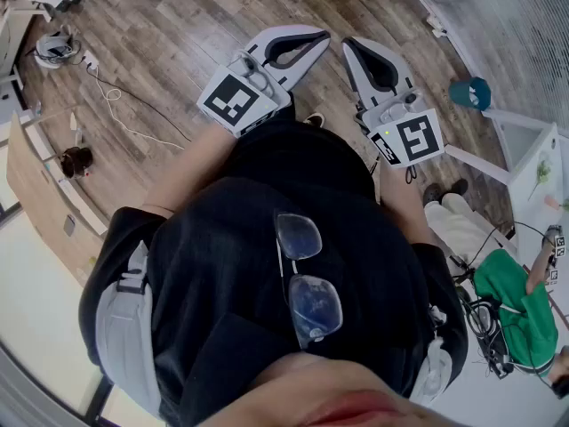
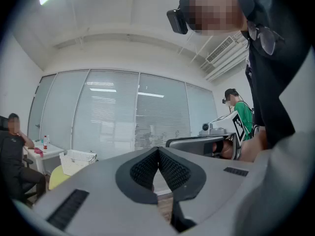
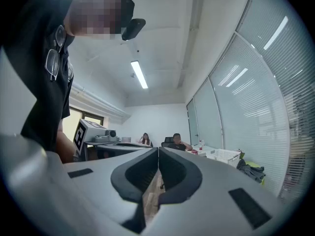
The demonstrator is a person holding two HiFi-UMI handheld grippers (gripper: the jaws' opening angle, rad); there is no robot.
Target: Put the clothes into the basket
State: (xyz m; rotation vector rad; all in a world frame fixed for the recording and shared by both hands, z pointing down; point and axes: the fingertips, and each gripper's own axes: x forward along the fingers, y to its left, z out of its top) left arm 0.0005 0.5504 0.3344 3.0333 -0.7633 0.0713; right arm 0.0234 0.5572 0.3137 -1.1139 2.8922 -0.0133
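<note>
The wood floor point(image 1: 160, 34) fills the upper half of the head view. The person's black shirt point(image 1: 293, 238) fills the lower half, with a pair of glasses point(image 1: 302, 278) hanging on its front. In the left gripper view, a glazed wall with blinds point(image 2: 113, 112) closes the far side of the room.

The white basket point(image 2: 76, 160) stands well ahead of both hand-held grippers, near the glazed wall and just beside a white worktop point(image 2: 47, 151). In the right gripper view, a dark garment point(image 3: 250, 171) lies in a heap on a yellow-green surface point(image 3: 258, 164), to the right of the basket and outside it. Whether the garment touches the basket cannot be told.

Left hand-held gripper point(image 1: 316, 38): held in front of the torso, above the floor. Its jaws meet at the tips, with nothing between them.

Right hand-held gripper point(image 1: 356, 44): held beside the left one and apart from it. Its jaws are likewise closed tip to tip and empty.

A person in a green top point(image 1: 511, 305) is at the right edge of the head view. A seated person point(image 3: 177, 142) is at the far end of the room in the right gripper view. A white cable point(image 1: 116, 105) lies on the floor at the left.
</note>
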